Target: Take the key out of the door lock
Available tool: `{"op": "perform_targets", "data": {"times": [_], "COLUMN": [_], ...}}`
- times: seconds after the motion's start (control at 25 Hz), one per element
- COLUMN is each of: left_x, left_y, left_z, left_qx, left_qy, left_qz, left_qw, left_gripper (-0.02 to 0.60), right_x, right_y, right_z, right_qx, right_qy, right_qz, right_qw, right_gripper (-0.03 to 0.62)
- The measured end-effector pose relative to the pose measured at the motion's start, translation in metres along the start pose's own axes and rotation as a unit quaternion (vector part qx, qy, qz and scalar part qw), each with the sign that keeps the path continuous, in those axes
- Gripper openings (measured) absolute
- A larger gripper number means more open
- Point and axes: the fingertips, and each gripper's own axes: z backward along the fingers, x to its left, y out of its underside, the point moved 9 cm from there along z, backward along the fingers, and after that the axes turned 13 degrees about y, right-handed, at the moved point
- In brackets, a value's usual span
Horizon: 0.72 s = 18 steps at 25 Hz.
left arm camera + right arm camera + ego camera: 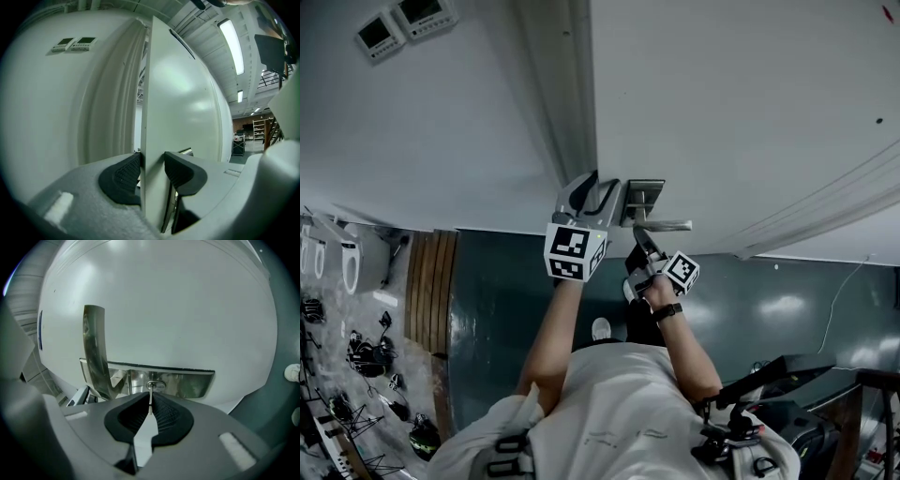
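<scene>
The white door (722,112) carries a shiny lock plate (187,383) with a lever handle (96,352). A slim metal key (150,401) sticks out of the lock cylinder (153,386). In the right gripper view, my right gripper (150,416) is shut on the key's head, which lies edge-on between the black pads. The head view shows that gripper (639,241) just under the handle (666,225). My left gripper (152,171) is clamped on the door's free edge (154,117), one pad on each face, and it sits beside the lock plate (642,202) in the head view.
The door frame (562,94) and a white wall with two small control panels (398,23) lie left of the door. Below are the dark green floor (516,300), a wooden strip (431,281), gear (366,356) at the left and black equipment (769,384) at the right.
</scene>
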Motion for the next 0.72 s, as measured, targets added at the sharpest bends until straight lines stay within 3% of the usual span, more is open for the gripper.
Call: {"op": "perform_targets", "data": {"times": [0.44, 0.72], "left_x": [-0.012, -0.028], "left_y": [0.006, 0.029], "left_z": [0.006, 0.032], "left_qx": [-0.003, 0.020], "left_qy": [-0.013, -0.011], "left_qz": [0.000, 0.015], "left_qw": [0.9999, 0.9996], "left_gripper": [0.153, 0.153], "right_x": [-0.027, 0.007], "right_y": [0.038, 0.027], "right_z": [0.066, 0.114], "right_qx": [0.005, -0.046], "right_qy": [0.002, 0.037], "right_qz": [0.006, 0.116], "right_qw": [1.000, 0.991], "right_gripper": [0.026, 0.026]}}
